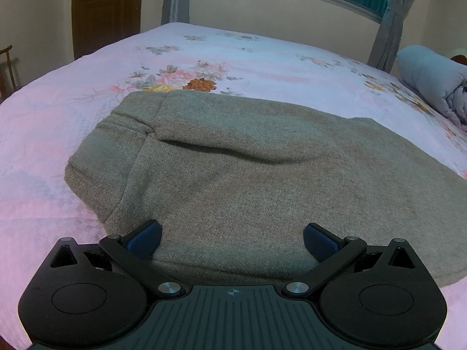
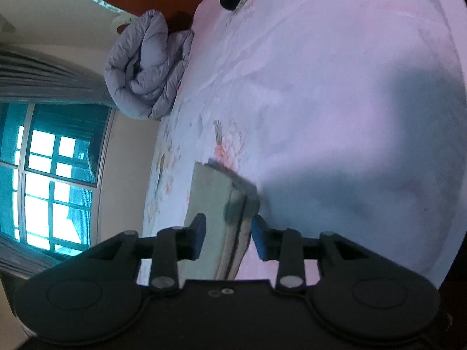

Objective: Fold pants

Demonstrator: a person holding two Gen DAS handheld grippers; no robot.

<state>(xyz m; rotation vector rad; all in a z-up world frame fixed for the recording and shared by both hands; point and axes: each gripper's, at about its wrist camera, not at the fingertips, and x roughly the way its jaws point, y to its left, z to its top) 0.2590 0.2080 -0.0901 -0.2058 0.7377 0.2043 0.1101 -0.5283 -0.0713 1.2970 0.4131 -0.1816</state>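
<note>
Grey-brown woollen pants [image 1: 233, 175] lie folded flat on the bed, waistband to the left. My left gripper [image 1: 232, 239] is open just above their near edge, its blue pads [image 1: 144, 237] wide apart and holding nothing. In the right wrist view, rolled on its side, my right gripper [image 2: 227, 233] is open, its pads on either side of the layered end [image 2: 224, 204] of the pants without pressing it. The rest of the pants is hidden there.
A floral pink and white bedsheet [image 1: 204, 52] covers the bed. A rolled grey duvet [image 1: 432, 78] lies at the far right, also in the right wrist view [image 2: 149, 67]. A window with curtains [image 1: 388, 20] and a brown door [image 1: 105, 8] stand behind.
</note>
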